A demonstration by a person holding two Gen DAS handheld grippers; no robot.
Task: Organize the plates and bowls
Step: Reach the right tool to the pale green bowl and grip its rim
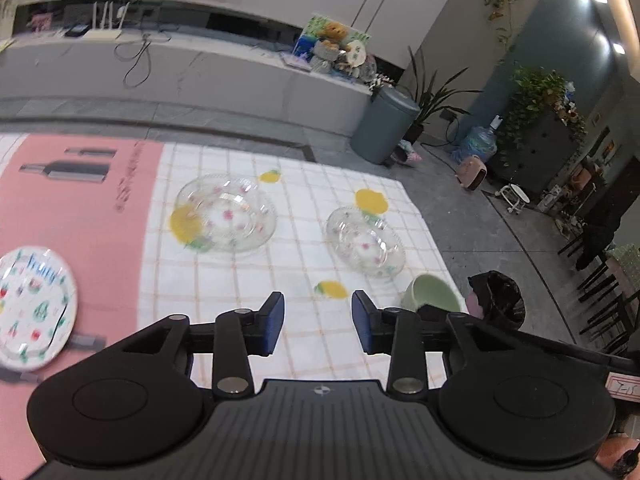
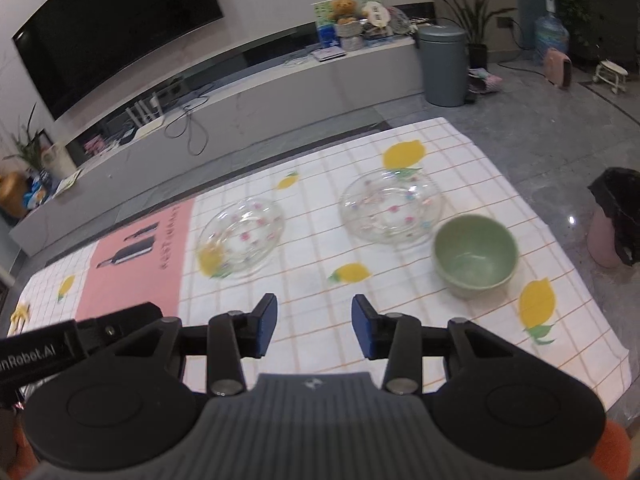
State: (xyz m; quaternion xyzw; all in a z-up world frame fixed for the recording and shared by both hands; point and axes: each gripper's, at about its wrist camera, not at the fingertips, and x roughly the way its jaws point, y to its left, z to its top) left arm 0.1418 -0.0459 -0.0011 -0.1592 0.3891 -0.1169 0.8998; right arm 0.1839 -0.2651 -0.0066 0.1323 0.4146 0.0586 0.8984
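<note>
Your table (image 2: 460, 344), under a lemon-print cloth with a pink panel, carries everything the task needs, and nothing is stacked yet. Two glass plates sit well apart on the checked part: the left plate (image 2: 241, 238) near the pink panel, the right plate (image 2: 391, 208) toward the far edge. A printed plate (image 1: 34, 308) lies alone on the pink panel, seen only from the left wrist. The green bowl (image 2: 474, 254) stands upright just beside the right plate, near the table's right edge; whether it is one bowl or two nested is hard to tell.

Your left gripper (image 1: 318, 322) hangs above the cloth with its blue pads spread wide and nothing between them. Your right gripper (image 2: 314, 326) is the same: wide apart, empty, short of the dishes.

The step in hand looks like a first pick, probably one glass plate to be set on the other. Come in low and level at the rim nearest you, one pad above and one below the edge, and close gently. Glass is slick and thin at the lip, so a shallow bite may slip. Lift straight before you travel, keep it level, and steer clear of the bowl.
</note>
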